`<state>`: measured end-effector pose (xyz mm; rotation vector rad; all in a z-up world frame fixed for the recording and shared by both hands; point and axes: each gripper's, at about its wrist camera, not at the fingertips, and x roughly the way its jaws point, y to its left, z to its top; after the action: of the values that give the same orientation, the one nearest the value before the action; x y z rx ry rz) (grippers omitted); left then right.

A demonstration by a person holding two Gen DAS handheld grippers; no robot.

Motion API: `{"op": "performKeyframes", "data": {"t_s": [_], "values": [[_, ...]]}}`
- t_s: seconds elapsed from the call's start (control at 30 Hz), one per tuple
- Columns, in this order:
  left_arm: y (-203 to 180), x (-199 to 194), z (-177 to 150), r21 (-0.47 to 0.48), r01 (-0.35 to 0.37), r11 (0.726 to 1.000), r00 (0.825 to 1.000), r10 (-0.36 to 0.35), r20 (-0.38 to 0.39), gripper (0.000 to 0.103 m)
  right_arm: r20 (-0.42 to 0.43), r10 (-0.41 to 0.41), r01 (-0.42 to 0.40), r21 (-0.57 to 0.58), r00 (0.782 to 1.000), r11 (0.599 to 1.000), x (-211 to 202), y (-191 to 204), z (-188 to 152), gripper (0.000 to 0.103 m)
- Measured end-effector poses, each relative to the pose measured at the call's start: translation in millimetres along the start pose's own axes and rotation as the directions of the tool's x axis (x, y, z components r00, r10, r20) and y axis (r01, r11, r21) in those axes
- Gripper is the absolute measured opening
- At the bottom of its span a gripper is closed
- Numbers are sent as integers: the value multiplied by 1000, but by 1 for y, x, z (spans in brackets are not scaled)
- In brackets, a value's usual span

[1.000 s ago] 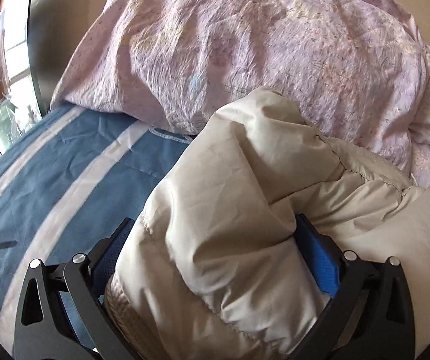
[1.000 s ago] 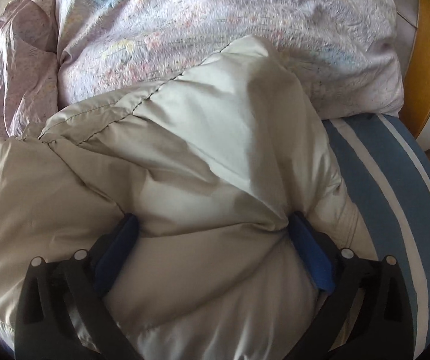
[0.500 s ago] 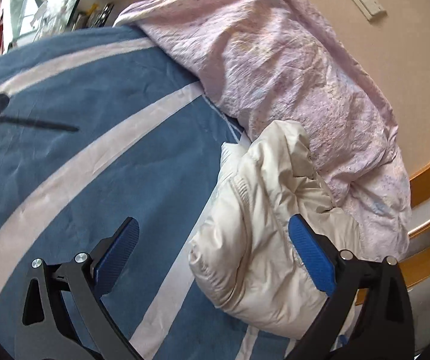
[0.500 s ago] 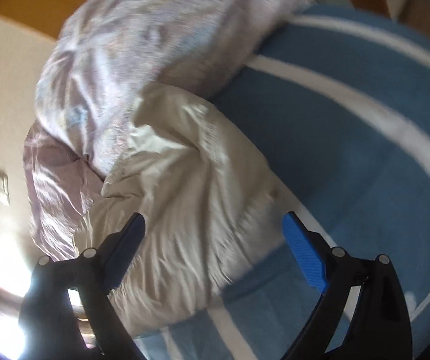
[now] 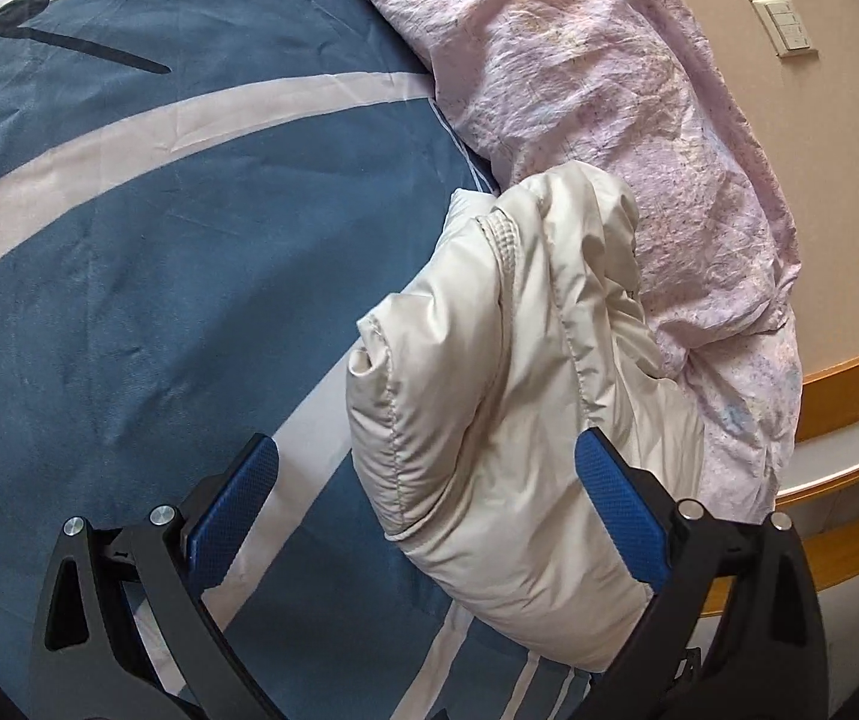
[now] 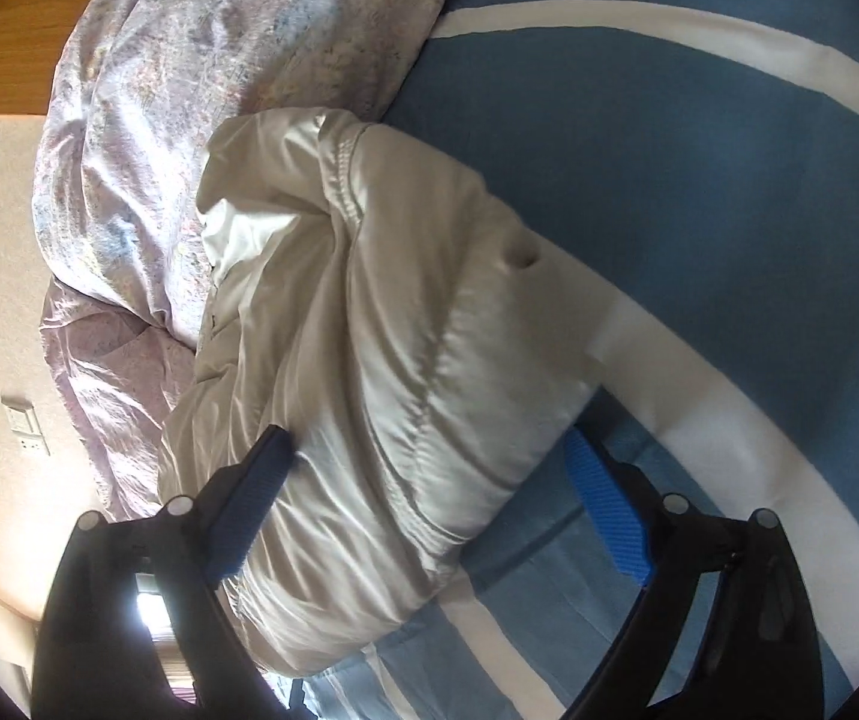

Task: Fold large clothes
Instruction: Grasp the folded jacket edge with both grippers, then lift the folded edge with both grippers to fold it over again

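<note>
Sheeny quilted cream jacket (image 5: 519, 396) on matt blue cotton bedspread (image 5: 129, 252), beside crinkled pink cloth pillow (image 5: 609, 90).

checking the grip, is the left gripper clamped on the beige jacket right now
No: the left gripper stands open, its blue pads apart, with the beige jacket lying loose on the bed.

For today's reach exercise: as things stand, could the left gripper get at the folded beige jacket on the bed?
Probably yes: the left gripper is open, the beige jacket lies just ahead, and nothing covers it.
</note>
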<state>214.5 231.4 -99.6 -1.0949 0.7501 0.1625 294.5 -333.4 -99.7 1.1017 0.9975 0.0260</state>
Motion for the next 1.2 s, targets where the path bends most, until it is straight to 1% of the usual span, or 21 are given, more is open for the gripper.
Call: {"op": "performKeyframes", "data": {"t_s": [0.03,0.13,0.2,0.27,0.33,0.43,0.5,0.53,0.57,0.6,0.63,0.67,0.7,0.73,0.8,0.9,1.1,1.2], "values": [[-3,2,-1,1,-1,1000,1000,1,3,98,-6,4,-4,-2,1000,1000,2,1,-1,86],[-6,10,-2,-14,5,1000,1000,-5,0,93,1,12,-12,-5,1000,1000,7,5,-2,83],[-9,16,-2,-19,14,1000,1000,-14,-3,88,9,26,-26,-3,1000,1000,8,6,-2,82],[-10,21,-2,-39,32,999,999,-33,-10,86,14,44,-44,1,999,999,11,5,-1,81],[-10,24,-2,-56,43,997,999,-43,1,85,23,73,-73,14,997,997,13,3,0,80],[-6,26,1,-95,68,993,998,-67,21,80,46,108,-109,13,993,994,11,-3,2,77],[-3,27,3,-122,90,988,996,-87,32,76,54,116,-117,7,992,993,11,-2,3,75],[-1,27,4,-134,101,986,995,-97,36,74,59,123,-123,5,991,992,11,-3,3,71],[0,28,5,-143,109,984,994,-105,38,70,65,127,-127,0,990,992,11,-3,3,68],[2,28,5,-150,117,982,993,-112,39,64,73,134,-134,-6,988,991,10,-2,2,61],[3,28,6,-158,127,979,992,-122,43,60,81,142,-141,-17,987,990,8,-1,1,52],[4,28,6,-162,142,976,990,-136,46,52,95,143,-140,-42,985,989,5,1,0,49],[4,26,7,-159,157,975,987,-151,48,43,101,147,-142,-57,984,988,2,3,-1,42],[2,25,7,-154,169,974,985,-163,50,39,108,150,-142,-75,983,987,-1,7,-2,36],[-2,20,9,-137,195,971,980,-189,55,29,121,154,-142,-105,981,984,-6,14,-3,31],[-7,11,11,-118,225,967,974,-219,62,24,137,175,-156,-142,975,977,-16,22,-6,27],[-9,-10,10,-98,255,962,966,-249,68,23,144,202,-168,-219,969,961,-46,30,-19,25],[-5,-24,5,-90,255,963,966,-250,56,23,131,206,-171,-237,970,956,-58,29,-28,25]]}}
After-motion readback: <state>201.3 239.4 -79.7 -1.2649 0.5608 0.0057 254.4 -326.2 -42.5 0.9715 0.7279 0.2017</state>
